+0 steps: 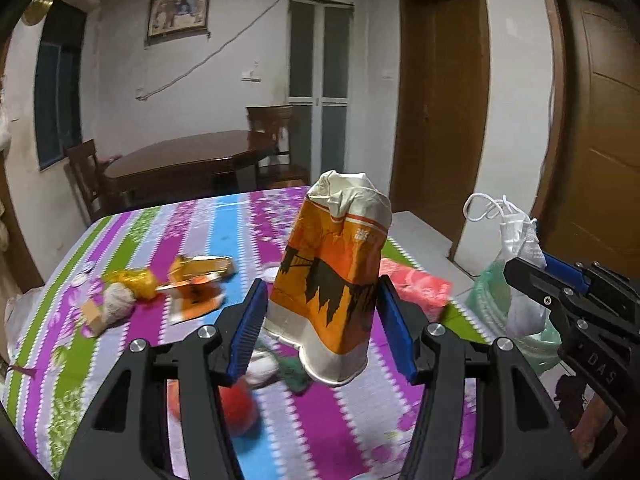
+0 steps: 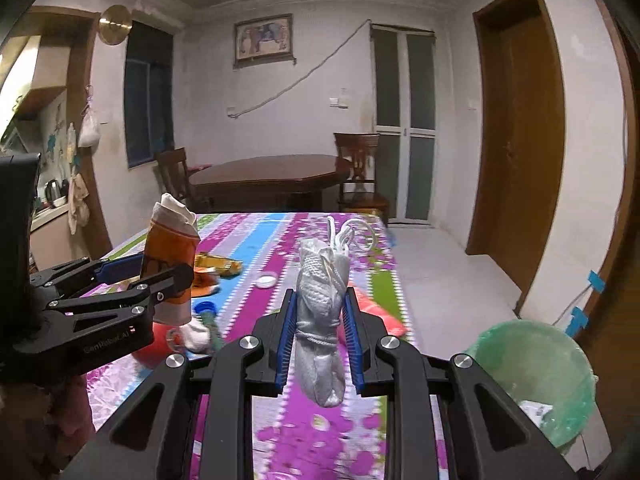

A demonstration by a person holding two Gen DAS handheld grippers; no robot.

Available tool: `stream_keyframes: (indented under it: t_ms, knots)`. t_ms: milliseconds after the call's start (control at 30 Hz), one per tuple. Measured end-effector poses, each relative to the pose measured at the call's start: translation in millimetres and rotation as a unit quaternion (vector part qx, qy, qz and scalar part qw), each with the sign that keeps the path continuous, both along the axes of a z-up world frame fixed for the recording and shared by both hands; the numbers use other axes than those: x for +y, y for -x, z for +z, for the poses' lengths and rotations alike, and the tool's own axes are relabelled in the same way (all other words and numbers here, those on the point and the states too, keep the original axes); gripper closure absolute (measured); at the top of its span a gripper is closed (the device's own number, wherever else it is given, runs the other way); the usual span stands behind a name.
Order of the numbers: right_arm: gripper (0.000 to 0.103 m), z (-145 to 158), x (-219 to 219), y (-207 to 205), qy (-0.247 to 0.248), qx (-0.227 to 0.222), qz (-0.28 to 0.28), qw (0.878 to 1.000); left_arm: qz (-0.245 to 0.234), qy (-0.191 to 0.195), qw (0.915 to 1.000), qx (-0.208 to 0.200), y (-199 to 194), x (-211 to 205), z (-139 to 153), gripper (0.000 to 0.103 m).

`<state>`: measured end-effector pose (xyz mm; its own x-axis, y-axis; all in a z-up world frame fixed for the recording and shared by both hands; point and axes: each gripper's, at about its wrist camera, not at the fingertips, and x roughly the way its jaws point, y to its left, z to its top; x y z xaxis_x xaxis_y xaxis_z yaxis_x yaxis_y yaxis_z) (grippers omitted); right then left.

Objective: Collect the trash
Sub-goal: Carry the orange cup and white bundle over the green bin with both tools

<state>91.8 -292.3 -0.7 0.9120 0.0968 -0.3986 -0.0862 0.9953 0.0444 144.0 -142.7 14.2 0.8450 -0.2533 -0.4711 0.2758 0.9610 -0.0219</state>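
The crushed paper cup [image 1: 332, 280], orange with a dark silhouette print and a crumpled white top, sits upright between the blue pads of the left gripper [image 1: 322, 320], which is closed against both of its sides and holds it above the striped surface [image 1: 132, 240]. In the right wrist view the same cup [image 2: 170, 256] shows at the left, clamped in that gripper [image 2: 160, 276].

The right gripper [image 2: 320, 336] is narrowed onto a rolled white face mask [image 2: 322, 320], its ear loops sticking up past the fingertips; from the left wrist view the mask [image 1: 520, 236] hangs at the right, held over a green-lined trash bin [image 1: 496, 300] that stands on the floor beside the surface. The bin [image 2: 536, 376] shows at lower right in the right wrist view.

More litter lies on the striped cloth: a flattened orange cup and yellow wrappers [image 1: 192, 280] at the left, a pink packet [image 1: 420, 284] just behind the held cup, a white lid [image 2: 266, 280], a blue bottle cap [image 2: 206, 307] and something red [image 1: 238, 408] beneath the left gripper.
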Motion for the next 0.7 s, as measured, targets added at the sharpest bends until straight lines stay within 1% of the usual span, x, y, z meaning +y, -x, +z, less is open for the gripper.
stream_keyframes:
  t_ms: [167, 300, 467, 533, 600, 700]
  knots:
    - [0.079, 3.7, -37.7, 4.8, 0.002, 0.001, -0.032, 0.999, -0.036, -0.003, 0.9993, -0.001, -6.7, -38.1, 1.3, 0.049]
    - [0.079, 5.0, -78.9, 9.3, 0.003, 0.005, -0.064, 0.998, -0.068, -0.002, 0.9977, 0.000, -11.7, -73.6, 2.7, 0.049]
    - [0.079, 7.4, -132.4, 16.2, 0.002, 0.014, -0.100, 0.995, -0.114, -0.001, 0.9935, 0.006, -19.6, -120.4, 4.3, 0.049]
    - [0.079, 8.0, -157.3, 18.3, 0.002, 0.020, -0.116, 0.993, -0.132, -0.002, 0.9911, 0.014, -24.7, -140.4, 3.5, 0.049]
    - [0.079, 8.0, -182.7, 17.7, -0.001, 0.030, -0.128, 0.991, -0.145, -0.003, 0.9893, 0.020, -27.8, -156.0, 1.8, 0.049]
    - [0.079, 3.8, -219.3, 13.1, -0.008, 0.055, -0.140, 0.989, -0.174, -0.007, 0.9839, 0.041, -38.4, -188.2, -4.6, 0.049]
